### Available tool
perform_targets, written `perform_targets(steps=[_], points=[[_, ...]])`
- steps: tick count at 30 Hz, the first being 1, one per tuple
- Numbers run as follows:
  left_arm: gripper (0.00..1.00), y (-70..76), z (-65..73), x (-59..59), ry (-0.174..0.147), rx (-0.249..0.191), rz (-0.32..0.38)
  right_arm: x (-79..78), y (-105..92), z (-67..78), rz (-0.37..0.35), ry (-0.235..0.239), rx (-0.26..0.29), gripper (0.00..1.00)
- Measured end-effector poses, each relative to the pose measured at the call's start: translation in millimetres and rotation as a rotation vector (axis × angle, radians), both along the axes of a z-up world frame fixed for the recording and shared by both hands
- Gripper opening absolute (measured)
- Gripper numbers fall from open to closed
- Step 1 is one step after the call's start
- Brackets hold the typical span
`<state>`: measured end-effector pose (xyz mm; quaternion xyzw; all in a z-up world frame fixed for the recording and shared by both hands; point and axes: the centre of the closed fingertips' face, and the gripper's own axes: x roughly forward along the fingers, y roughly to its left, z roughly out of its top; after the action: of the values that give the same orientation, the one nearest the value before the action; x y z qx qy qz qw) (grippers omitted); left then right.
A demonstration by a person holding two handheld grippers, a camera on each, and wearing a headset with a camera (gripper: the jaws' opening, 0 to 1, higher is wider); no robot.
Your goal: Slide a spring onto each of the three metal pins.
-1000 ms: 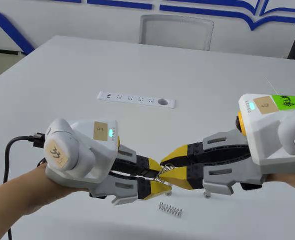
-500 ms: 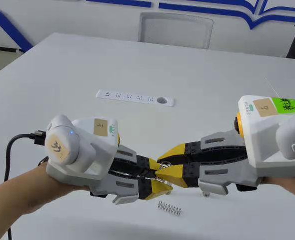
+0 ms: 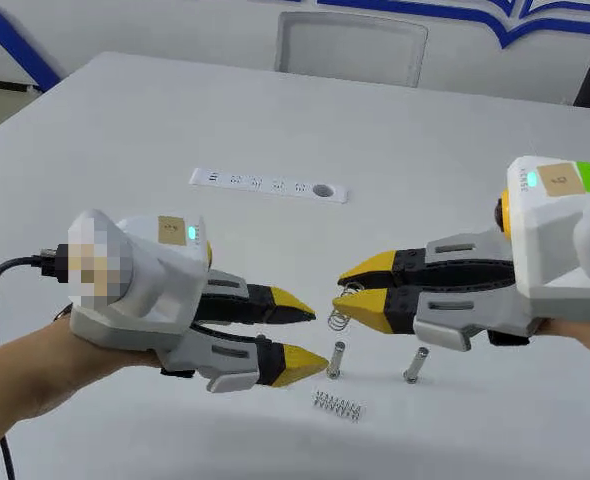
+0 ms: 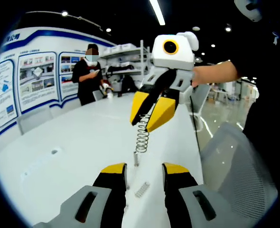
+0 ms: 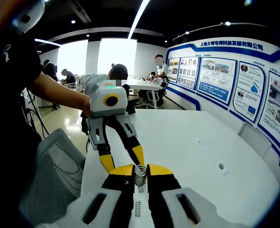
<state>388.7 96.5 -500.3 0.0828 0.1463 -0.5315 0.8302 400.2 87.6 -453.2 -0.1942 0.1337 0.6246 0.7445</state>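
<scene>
Since half a second ago the two grippers have parted: their tips were pressed together, and now bare desk (image 3: pixel 175 120) shows between them. The left gripper (image 3: pixel 320 344) sits low on my left, its fingers spread wide with nothing in them. The right gripper (image 3: pixel 339 289) comes in from the right, fingers clenched on the top coils of a spring (image 3: pixel 342 313). Far back on the desk lies a power strip (image 3: pixel 268 185), well out of the way. Two pins stand upright on the desk. The near pin (image 3: pixel 335 360) is just below the held spring, and a second pin (image 3: pixel 415 365) stands off to its right. A loose spring (image 3: pixel 337 406) lies flat in front of them, close to me.

What the next move turns on, as I read it, is this: the held spring hangs roughly upright from the right fingers. Its free end is just above the near pin and looks a touch off line in the left gripper view. I'd lower it with the right gripper, and the left is close enough to steady the pin.
</scene>
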Motion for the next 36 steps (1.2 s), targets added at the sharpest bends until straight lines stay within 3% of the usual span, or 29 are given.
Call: perform_targets(steps=[5,6,8,13,16,21,25,27,30,36], points=[[0.39,11.7,-1.9,3.7,0.005,0.015,0.039,18.9,-22.7,-2.1,-0.074,-0.006,-0.009,0.1],[0.41,12.7,-0.2,4.5,0.006,0.0,0.052,22.5,-26.9,-3.1,-0.091,0.002,-0.006,0.1],[0.46,7.9,11.0,2.0,0.028,-0.087,0.059,31.4,-37.5,-7.1,-0.136,0.018,-0.004,0.1],[0.49,11.8,5.4,1.8,0.019,-0.045,0.066,48.1,-62.2,-20.3,-0.231,0.041,-0.018,0.1],[0.55,10.1,10.1,0.0,0.026,-0.084,0.061,55.5,-74.3,-29.2,-0.278,0.038,-0.031,0.1],[0.62,11.5,3.5,1.7,0.028,-0.041,0.066,60.7,-84.3,-46.8,-0.316,0.065,-0.051,0.1],[0.67,12.6,-1.4,-1.4,0.066,-0.044,0.063,64.9,-90.6,-63.3,-0.343,0.077,-0.073,0.1],[0.69,15.4,-6.6,-1.6,0.066,-0.014,0.069,69.0,-95.4,-70.9,-0.36,0.056,-0.101,0.1],[0.76,19.7,-14.1,-3.6,0.082,0.016,0.076,72.6,-98.7,-82.1,-0.381,0.077,-0.103,0.1],[0.88,30.7,-24.6,-2.4,0.101,0.051,0.114,75.4,-98.7,-91.3,-0.4,0.109,-0.099,0.11]])
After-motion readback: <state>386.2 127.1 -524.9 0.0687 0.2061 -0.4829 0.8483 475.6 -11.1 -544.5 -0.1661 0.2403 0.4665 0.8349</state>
